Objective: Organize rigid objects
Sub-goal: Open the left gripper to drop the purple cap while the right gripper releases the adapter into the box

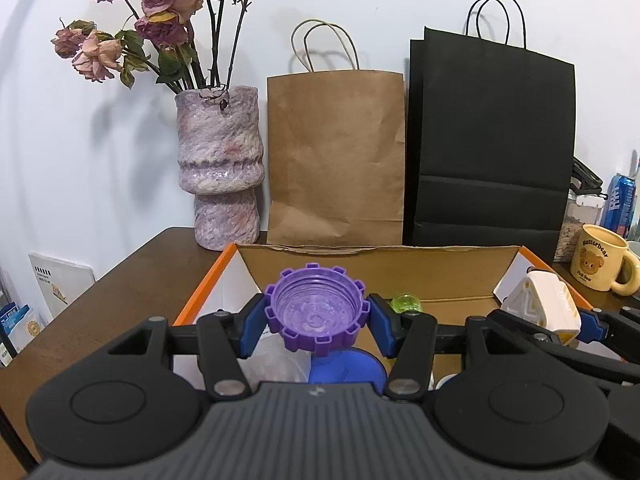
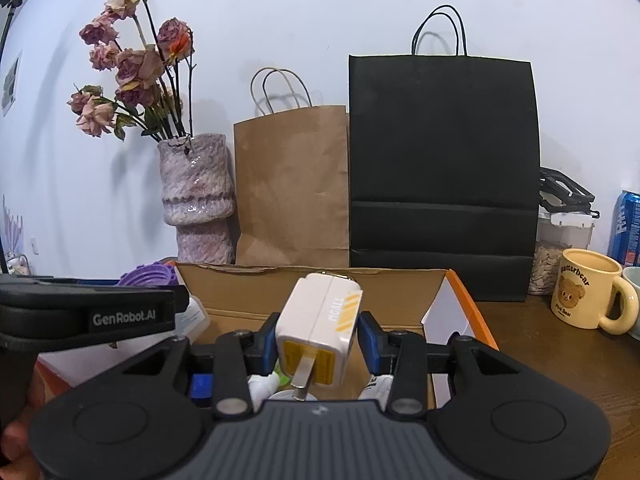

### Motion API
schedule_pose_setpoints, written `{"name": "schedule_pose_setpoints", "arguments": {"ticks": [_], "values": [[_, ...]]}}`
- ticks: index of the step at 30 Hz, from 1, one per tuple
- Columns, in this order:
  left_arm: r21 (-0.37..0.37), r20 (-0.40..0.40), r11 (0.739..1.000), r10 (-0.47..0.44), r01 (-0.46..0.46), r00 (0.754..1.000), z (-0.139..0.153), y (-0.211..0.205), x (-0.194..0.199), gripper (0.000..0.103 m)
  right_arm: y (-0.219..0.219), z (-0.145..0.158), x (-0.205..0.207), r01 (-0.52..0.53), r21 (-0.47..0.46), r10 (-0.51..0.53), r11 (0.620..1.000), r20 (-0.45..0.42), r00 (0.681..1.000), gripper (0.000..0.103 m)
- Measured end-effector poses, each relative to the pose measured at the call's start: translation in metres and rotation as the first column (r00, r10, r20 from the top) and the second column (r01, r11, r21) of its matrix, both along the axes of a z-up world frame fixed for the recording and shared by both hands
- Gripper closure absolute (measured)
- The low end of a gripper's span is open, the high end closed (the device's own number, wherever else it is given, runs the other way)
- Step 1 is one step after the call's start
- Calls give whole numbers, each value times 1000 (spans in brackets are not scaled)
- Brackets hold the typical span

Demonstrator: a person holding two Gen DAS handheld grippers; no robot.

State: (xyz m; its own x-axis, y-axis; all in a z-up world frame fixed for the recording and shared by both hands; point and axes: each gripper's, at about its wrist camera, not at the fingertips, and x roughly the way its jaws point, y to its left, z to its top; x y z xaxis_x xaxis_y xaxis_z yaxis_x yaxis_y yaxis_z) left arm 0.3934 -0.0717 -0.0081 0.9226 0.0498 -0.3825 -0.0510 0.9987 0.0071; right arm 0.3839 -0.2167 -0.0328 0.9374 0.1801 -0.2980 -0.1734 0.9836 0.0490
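My left gripper is shut on a purple toothed cap, held open side toward the camera above the cardboard box with orange edges. My right gripper is shut on a white and yellow charger plug, its metal prong pointing back at the camera, also above the box. The plug also shows at the right of the left wrist view. The purple cap shows at the left of the right wrist view. Inside the box lie a green ball, a blue round object and small white items.
Behind the box stand a pink vase of dried roses, a brown paper bag and a black paper bag. A yellow bear mug, a jar and a blue can sit at the right on the brown table.
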Motion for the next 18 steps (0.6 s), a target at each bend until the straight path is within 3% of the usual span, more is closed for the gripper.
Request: {"name": "schedule_pose_setpoints", "arguments": {"ticks": [13,16,18], "values": [[15,-16,1000,9,-9,1000,-4,3,14,47,0,-4,11,1,-16,-2,1000,-19,1000,63],[22,-21,1000,12,-11,1000,-5,4,14,41,0,-5,11,3,-22,-3,1000,-14,1000,63],[24,-16,1000,19,-19,1000,-5,4,14,28,-2,-3,8,10,-18,-10,1000,4,1000,59]]}}
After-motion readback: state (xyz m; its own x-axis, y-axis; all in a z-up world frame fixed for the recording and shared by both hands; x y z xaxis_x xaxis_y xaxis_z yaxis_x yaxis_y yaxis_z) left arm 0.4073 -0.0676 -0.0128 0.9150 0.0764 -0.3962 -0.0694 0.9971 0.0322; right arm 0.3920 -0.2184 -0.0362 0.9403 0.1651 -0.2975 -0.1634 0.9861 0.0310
